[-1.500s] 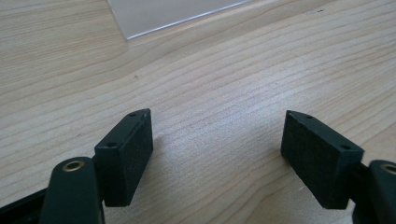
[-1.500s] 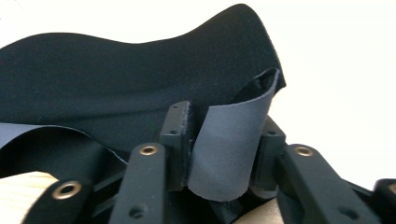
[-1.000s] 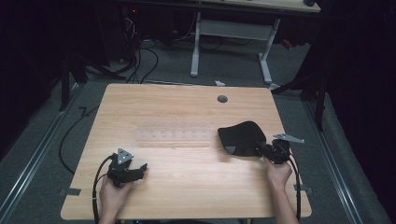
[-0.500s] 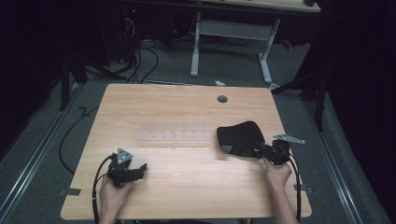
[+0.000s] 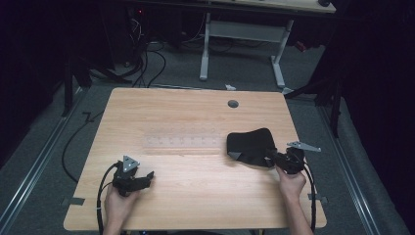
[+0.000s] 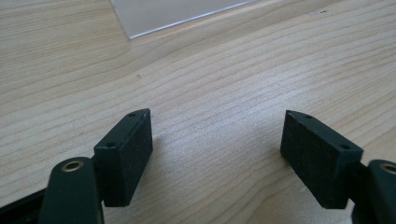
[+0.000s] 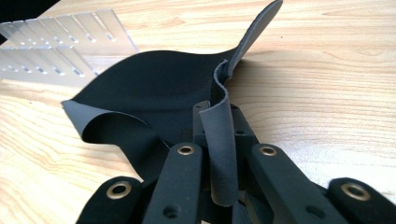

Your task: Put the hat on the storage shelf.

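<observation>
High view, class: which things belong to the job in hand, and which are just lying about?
In the job:
- black mat, its edge pinched
- right claw, shut on that edge
- table

Lying about:
- left claw, open over bare wood
- clear slotted plate
- cables on the floor

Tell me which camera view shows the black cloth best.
The right gripper view: the black cloth is close up, its edge pinched between the right gripper fingers, with its folds and grey underside clear. In the high view the cloth is a small dark shape on the table. The left gripper view looks at bare wood.
</observation>
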Demonstrator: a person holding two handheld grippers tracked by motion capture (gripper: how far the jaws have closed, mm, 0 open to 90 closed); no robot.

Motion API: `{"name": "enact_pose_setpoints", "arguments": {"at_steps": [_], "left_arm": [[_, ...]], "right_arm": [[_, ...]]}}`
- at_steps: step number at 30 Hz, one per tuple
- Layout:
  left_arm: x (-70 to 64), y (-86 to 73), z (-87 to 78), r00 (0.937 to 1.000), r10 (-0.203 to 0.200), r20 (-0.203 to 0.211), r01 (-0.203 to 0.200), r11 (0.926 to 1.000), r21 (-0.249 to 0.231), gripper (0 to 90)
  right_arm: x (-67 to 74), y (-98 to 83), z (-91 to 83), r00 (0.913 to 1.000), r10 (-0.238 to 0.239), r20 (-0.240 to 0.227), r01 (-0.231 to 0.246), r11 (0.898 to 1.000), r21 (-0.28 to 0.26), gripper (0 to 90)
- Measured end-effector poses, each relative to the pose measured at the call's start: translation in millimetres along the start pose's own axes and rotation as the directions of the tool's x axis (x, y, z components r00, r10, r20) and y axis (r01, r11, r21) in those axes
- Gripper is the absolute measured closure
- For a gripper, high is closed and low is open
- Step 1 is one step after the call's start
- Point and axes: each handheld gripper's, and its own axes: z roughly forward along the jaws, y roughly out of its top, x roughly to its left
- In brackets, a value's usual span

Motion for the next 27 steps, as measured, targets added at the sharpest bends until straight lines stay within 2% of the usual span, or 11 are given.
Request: {"name": "enact_pose_setpoints", "arguments": {"at_steps": [9,13,15,19,21,27], "left_arm": [[-0.8,-0.7,0.4,0.9999,0.006,0.011,-0.006,0.9999,0.01,21.8],[-1.1,-0.8,0.7,0.9998,0.008,0.018,-0.008,0.9998,0.016,20.1],[-1.3,-0.8,0.9,0.9997,0.012,0.02,-0.012,0.9997,0.02,19.4],[-1.6,-1.2,1.2,0.9997,0.017,0.018,-0.018,0.9996,0.021,18.5],[-1.7,-1.2,1.3,0.9997,0.016,0.02,-0.017,0.9997,0.02,18.3],[-1.7,-0.7,1.7,0.9997,0.012,0.022,-0.012,0.9997,0.021,18.5]], "right_arm": [[1.8,-5.3,-22.9,0.9999,0.005,-0.014,-0.006,0.999,-0.038,86.3],[6.1,-8.2,-33.1,0.9999,0.001,-0.017,-0.001,0.999,-0.035,86.3],[7.2,-10.6,-38.0,0.9994,0.002,-0.033,-0.003,0.999,-0.041,86.2],[11.1,-16.6,-46.4,0.9965,0.046,-0.069,-0.05,0.997,-0.056,86.3],[14.2,-20.1,-50.3,0.995,0.054,-0.085,-0.06,0.995,-0.076,86.3],[22.7,-24.2,-54.9,0.9937,0.043,-0.104,-0.051,0.996,-0.077,86.2]]}}
